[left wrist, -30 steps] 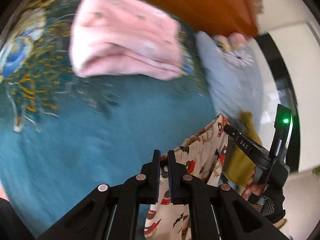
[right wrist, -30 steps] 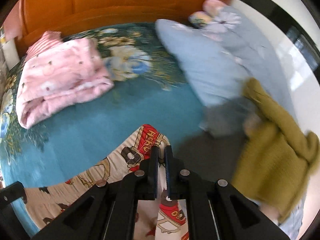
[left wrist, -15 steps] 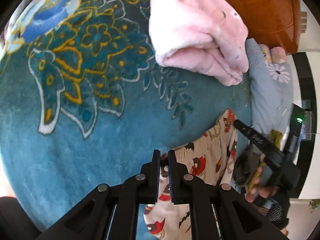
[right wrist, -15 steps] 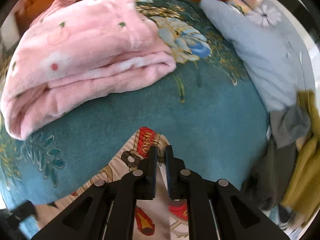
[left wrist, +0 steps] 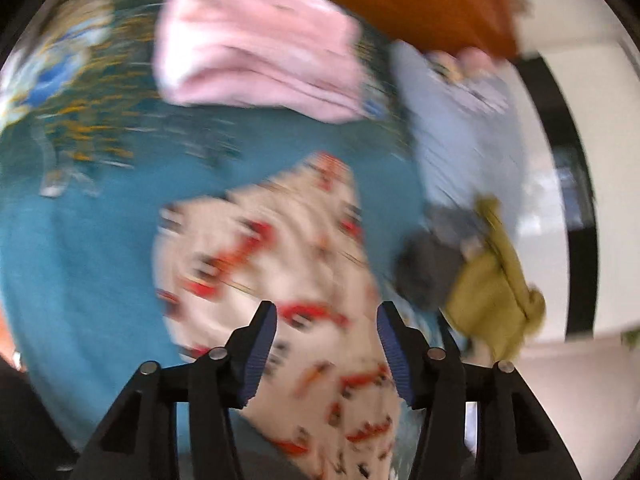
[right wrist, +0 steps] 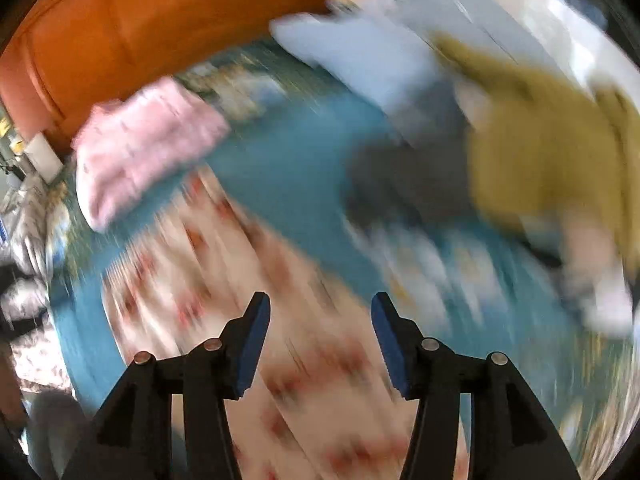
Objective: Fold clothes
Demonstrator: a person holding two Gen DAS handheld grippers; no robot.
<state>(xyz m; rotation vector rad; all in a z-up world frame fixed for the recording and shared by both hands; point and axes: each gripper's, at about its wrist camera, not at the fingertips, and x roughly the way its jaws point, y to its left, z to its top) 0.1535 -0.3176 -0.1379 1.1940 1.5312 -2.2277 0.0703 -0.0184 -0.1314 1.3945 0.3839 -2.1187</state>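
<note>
1. Your left gripper (left wrist: 326,344) has its fingers spread wide, nothing between the pads. It hangs above the cream printed garment (left wrist: 276,264).
2. Your right gripper (right wrist: 318,336) is likewise spread wide and holds nothing. The same cream printed garment (right wrist: 224,292) lies under it.
3. The garment lies on the teal bedspread (left wrist: 92,272), running from centre to 6 o'clock in the left view, and from about 9 o'clock to 6 o'clock in the right view. Its print is red and dark; motion blur hides the detail and the fold state.
4. The bedspread is teal with a blue and gold floral pattern (left wrist: 52,92) at 10 o'clock in the left view.
5. A folded pink blanket (left wrist: 256,48) lies at 12 o'clock, beyond the garment and apart from it.
6. An orange headboard (right wrist: 160,28) backs the bed at 11 o'clock in the right view.
7. A pale blue pillow (left wrist: 468,136) lies at 2 o'clock in the left view.
8. A mustard knit garment (left wrist: 492,304) and a dark grey garment (left wrist: 428,268) sit together at 4 o'clock, near the cream garment's right edge.
9. Both views are heavily blurred.
</note>
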